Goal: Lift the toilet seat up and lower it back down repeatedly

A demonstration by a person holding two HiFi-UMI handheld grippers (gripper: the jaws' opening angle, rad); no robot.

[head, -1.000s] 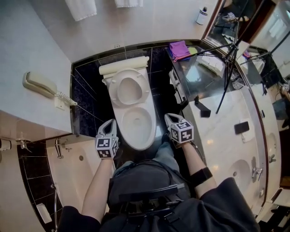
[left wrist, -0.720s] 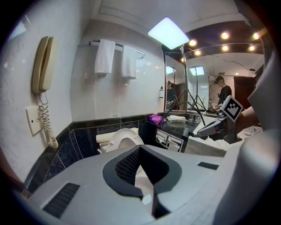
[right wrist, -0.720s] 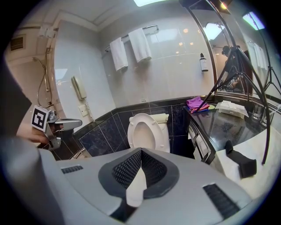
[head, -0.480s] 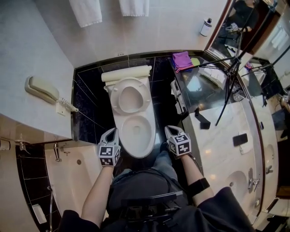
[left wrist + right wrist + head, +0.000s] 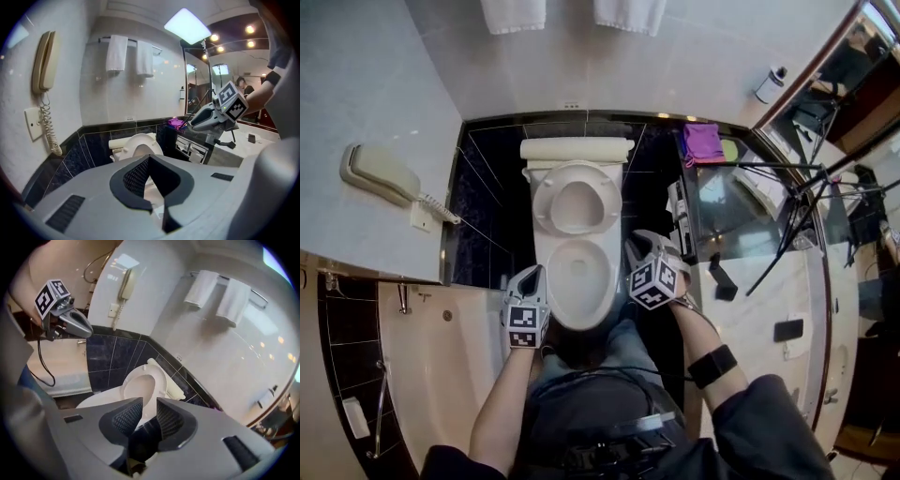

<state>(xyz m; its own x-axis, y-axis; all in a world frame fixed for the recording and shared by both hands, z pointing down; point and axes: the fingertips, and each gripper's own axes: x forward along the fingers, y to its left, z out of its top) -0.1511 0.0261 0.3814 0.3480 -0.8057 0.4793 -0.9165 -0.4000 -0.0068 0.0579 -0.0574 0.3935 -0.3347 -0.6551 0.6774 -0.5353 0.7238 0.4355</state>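
Note:
The white toilet stands in the middle of the head view, its seat (image 5: 542,202) raised against the tank above the open bowl (image 5: 610,291). My left gripper (image 5: 531,274) hovers by the bowl's left rim with its pads together and nothing in them (image 5: 149,159). My right gripper (image 5: 635,247) is close to the bowl's right rim, apart from it. Its jaws (image 5: 149,401) are opening, and the gap between the pads holds nothing. The raised seat (image 5: 160,380) shows beyond them. Each gripper appears in the other's view: the right gripper (image 5: 202,120) and the left gripper (image 5: 88,328).
A wall phone (image 5: 380,175) with a coiled cord hangs at the left, over the bathtub (image 5: 441,375). At the right are a vanity counter (image 5: 769,281), tripod legs (image 5: 787,225) and a purple cloth (image 5: 703,141). Towels (image 5: 514,14) hang behind. The person's legs are below the bowl.
My right gripper has moved forward and left, up to the bowl's right side. The left gripper has stayed by the bowl's left rim. The head camera has shifted.

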